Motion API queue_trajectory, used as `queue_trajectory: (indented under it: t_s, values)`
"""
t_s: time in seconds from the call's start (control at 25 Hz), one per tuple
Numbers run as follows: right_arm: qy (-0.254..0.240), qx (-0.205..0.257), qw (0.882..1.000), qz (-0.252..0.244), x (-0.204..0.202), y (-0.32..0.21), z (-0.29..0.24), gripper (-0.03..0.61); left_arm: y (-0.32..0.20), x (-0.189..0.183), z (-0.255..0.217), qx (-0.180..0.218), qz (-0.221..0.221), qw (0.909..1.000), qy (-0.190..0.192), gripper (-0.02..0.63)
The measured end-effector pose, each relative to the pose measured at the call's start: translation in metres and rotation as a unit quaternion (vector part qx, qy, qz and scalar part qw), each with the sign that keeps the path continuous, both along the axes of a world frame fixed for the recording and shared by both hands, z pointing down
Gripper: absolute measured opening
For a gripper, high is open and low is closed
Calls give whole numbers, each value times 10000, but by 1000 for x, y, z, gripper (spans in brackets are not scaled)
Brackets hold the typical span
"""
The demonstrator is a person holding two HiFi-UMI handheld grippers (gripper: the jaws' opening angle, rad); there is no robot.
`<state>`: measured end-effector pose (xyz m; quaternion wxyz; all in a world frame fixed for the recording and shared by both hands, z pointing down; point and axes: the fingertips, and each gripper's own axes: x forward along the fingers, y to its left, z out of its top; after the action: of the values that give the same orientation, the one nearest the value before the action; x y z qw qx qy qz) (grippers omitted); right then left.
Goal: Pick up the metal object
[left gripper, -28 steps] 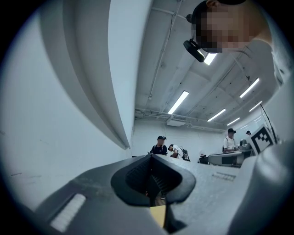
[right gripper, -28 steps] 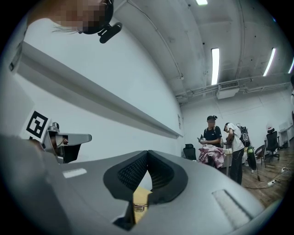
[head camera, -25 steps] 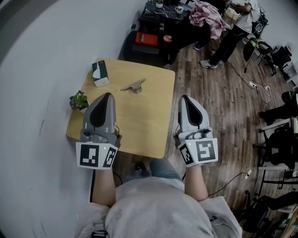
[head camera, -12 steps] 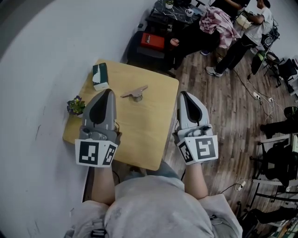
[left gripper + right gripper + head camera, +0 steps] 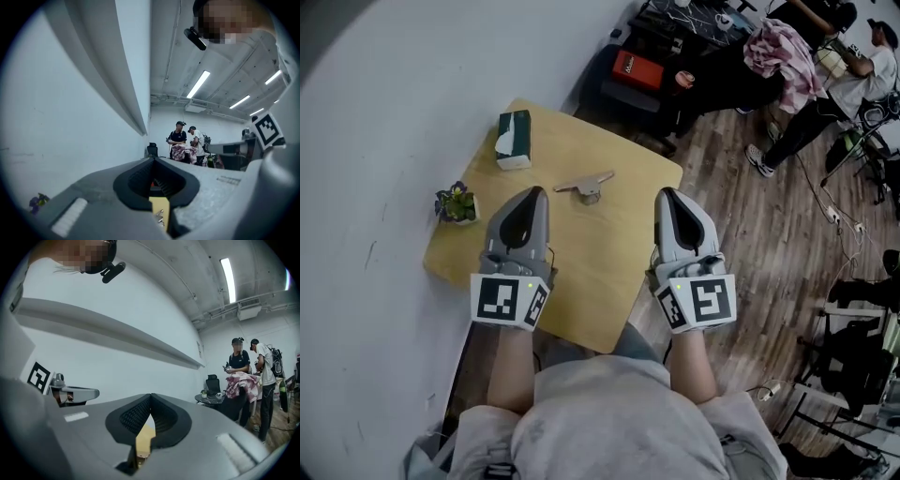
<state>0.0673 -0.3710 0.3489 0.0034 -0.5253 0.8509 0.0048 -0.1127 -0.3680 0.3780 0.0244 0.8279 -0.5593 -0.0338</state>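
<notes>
Low in the head view, left gripper [image 5: 535, 191] and right gripper [image 5: 667, 195] hover over the wooden table [image 5: 581, 262].
Each gripper's jaws are pressed together with nothing between them. Just beyond and between their tips, at frame centre, the metal object [image 5: 584, 185] lies untouched on the table. Farther, toward the upper left, sits a tissue box [image 5: 514, 139].

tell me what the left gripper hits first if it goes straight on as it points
Probably nothing nearby: the left gripper points level above the table, its line passing just left of the metal object; height is hard to judge.
</notes>
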Motion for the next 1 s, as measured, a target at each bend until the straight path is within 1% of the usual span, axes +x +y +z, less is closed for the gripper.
queue_trajectory:
  t_s: [0.12,0.24,0.32,0.44,0.48,0.52,0.56,0.68,0.88,1.0]
  values:
    - [1,-180,9998,-107,-2,-10,16,0,-13,6,43,-488,-120,9987,-34,3]
    - [15,-320,9993,-179,0,-18,29,0,-24,18,88,-1031,-76,9946,38,13]
    - [25,-400,9990,-212,2,-23,37,0,-31,27,117,-1369,-30,9906,38,54]
    - [50,-517,9983,-249,8,-30,48,0,-41,42,158,-1788,-29,9838,-88,117]
    - [57,-553,9981,-258,10,-32,51,0,-44,48,170,-1912,-16,9815,-141,152]
    - [63,-589,9979,-265,12,-35,55,0,-47,54,182,-2032,-5,9790,-189,203]
    - [70,-627,9976,-271,15,-37,58,0,-50,59,194,-2149,-9,9764,-226,235]
    - [96,-737,9968,-299,21,-44,68,0,-60,69,224,-2467,-148,9686,-266,293]
    - [113,-852,9956,-376,28,-56,80,0,-80,74,263,-2865,-552,9560,-308,338]
    - [126,-904,9950,-410,32,-62,84,0,-88,75,284,-3158,-753,9452,-344,361]
